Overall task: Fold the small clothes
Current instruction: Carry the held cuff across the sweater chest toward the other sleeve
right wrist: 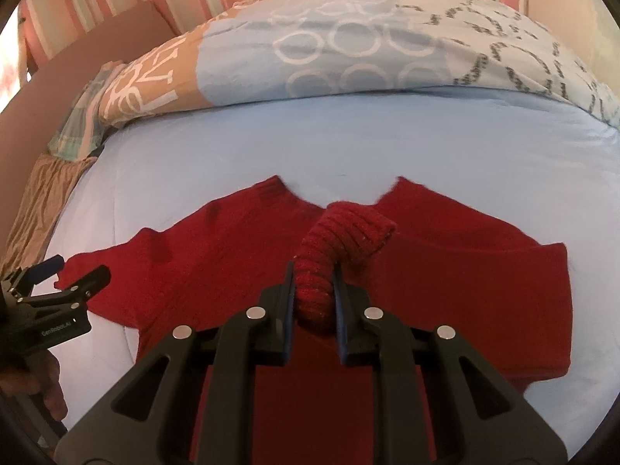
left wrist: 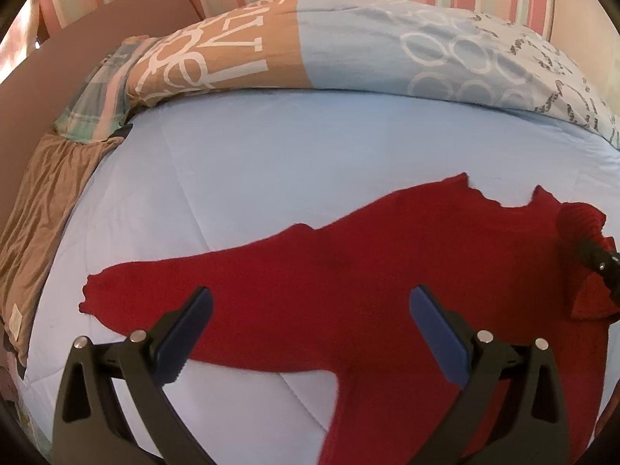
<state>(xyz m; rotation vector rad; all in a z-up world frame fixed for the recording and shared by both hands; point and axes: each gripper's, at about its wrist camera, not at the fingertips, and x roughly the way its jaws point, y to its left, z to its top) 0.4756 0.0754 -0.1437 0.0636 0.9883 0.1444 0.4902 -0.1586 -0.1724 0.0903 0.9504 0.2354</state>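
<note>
Jaws of the right gripper [right wrist: 313, 290] pinch the ribbed cuff [right wrist: 341, 232]; left gripper [left wrist: 310, 306] gapes empty; the red sweater [left wrist: 348, 263] lies collar-far, sleeves spanning left-right.

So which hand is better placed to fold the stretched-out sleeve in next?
Left. Its open tongs hover empty over the red knitted sweater's stretched-out sleeve; the right tongs are shut on the other ribbed cuff.
</note>
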